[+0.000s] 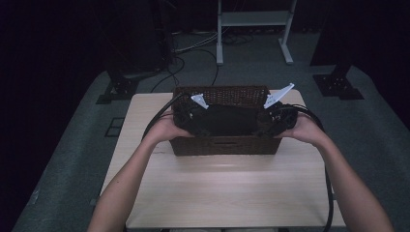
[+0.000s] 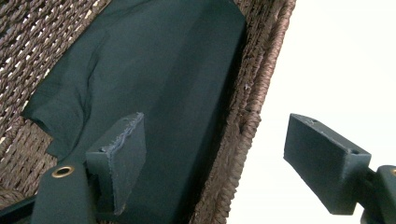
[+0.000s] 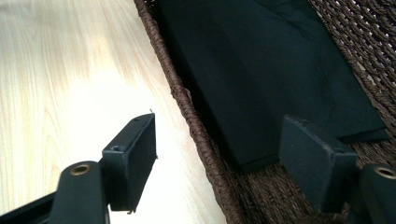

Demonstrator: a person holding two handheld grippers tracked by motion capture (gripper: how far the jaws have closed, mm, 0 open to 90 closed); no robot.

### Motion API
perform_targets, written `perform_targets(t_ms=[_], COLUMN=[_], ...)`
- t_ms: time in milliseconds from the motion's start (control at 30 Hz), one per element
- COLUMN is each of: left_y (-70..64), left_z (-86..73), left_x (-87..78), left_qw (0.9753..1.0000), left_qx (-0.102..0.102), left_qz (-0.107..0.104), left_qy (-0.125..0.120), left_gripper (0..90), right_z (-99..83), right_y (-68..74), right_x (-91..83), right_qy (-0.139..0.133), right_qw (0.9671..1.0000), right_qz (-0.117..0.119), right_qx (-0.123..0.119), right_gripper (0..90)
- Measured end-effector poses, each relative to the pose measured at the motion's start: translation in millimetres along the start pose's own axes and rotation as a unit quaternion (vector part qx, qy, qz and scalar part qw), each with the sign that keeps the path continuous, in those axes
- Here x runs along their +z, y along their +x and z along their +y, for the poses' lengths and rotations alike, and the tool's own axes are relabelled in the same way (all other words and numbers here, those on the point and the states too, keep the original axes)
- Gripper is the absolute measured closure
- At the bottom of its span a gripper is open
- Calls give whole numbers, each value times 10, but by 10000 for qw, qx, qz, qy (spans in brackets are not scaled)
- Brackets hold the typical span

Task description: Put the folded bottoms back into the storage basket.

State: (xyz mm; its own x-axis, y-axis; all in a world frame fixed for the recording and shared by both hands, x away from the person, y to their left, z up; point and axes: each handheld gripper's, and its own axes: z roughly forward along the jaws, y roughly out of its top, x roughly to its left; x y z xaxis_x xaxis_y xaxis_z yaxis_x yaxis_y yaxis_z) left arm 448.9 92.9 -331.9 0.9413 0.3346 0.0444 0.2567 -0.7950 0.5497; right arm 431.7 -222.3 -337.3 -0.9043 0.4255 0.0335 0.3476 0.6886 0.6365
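Basket (image 1: 220, 145) rim sits between the wide-spread jaws of each hand-held gripper, left (image 2: 215, 154) and right (image 3: 219, 158), ungripped.

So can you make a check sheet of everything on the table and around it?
Surface: pale wooden table, bare around the basket.
Job's things: brown woven wicker basket; folded dark cloth lying inside.
Clutter: nothing seen.
Grippers: left gripper open, jaws astride the basket's side wall; right gripper open, astride the opposite wall.
Cables: black cable trails from each gripper; more on the floor.
Surroundings: grey carpet, white metal frame, dark stands.
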Motion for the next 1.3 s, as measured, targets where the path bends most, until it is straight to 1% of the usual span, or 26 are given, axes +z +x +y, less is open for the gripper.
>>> perform_targets(t_ms=[100, 133, 300, 333, 433, 467, 600, 767, 900, 1033, 1067, 1300], left_y=[-23, -41, -71, -77, -102, -116, -145, -169, -193, -216, -232, -291], left_z=[-8, -14, -40, -47, -67, -79, -115, -155, -181, -194, -204, -232], left_x=[-20, -23, -24, -26, -36, -38, -37, -29, -31, -52, -60, -71], left_qw=[10000, 10000, 9999, 9999, 9999, 9999, 9999, 9999, 9999, 9999, 9998, 9997], left_qx=[7, 32, 34, 34, 46, 54, 54, 50, 76, 88, 104, 160], left_qz=[6, 26, 19, 13, 26, 10, 13, -6, -8, 1, -7, -36], left_qy=[-93, -74, -107, -108, -118, -88, -104, -111, -78, -134, -140, -186], left_gripper=[196, 190, 185, 184, 184, 185, 184, 184, 184, 184, 184, 184], right_z=[-6, -14, -40, -57, -76, -96, -130, -160, -194, -200, -207, -237], right_y=[8, 20, 39, 53, 66, 82, 115, 154, 174, 197, 210, 263], right_x=[-4, -6, -8, -7, -6, -4, -4, -8, -12, -18, -22, -8], right_qy=[-16, -17, -33, -28, -29, -25, -45, -42, -49, -40, -57, -56], right_qw=[10000, 10000, 10000, 10000, 10000, 10000, 10000, 10000, 10000, 10000, 10000, 10000], right_qz=[-21, -51, -49, -56, -56, -46, -34, -35, -43, -42, -42, -15], right_qx=[-35, -30, -2, 35, 47, 29, -20, 31, -26, 8, -27, -29], right_gripper=[247, 234, 226, 226, 226, 226, 226, 225, 225, 225, 225, 224])
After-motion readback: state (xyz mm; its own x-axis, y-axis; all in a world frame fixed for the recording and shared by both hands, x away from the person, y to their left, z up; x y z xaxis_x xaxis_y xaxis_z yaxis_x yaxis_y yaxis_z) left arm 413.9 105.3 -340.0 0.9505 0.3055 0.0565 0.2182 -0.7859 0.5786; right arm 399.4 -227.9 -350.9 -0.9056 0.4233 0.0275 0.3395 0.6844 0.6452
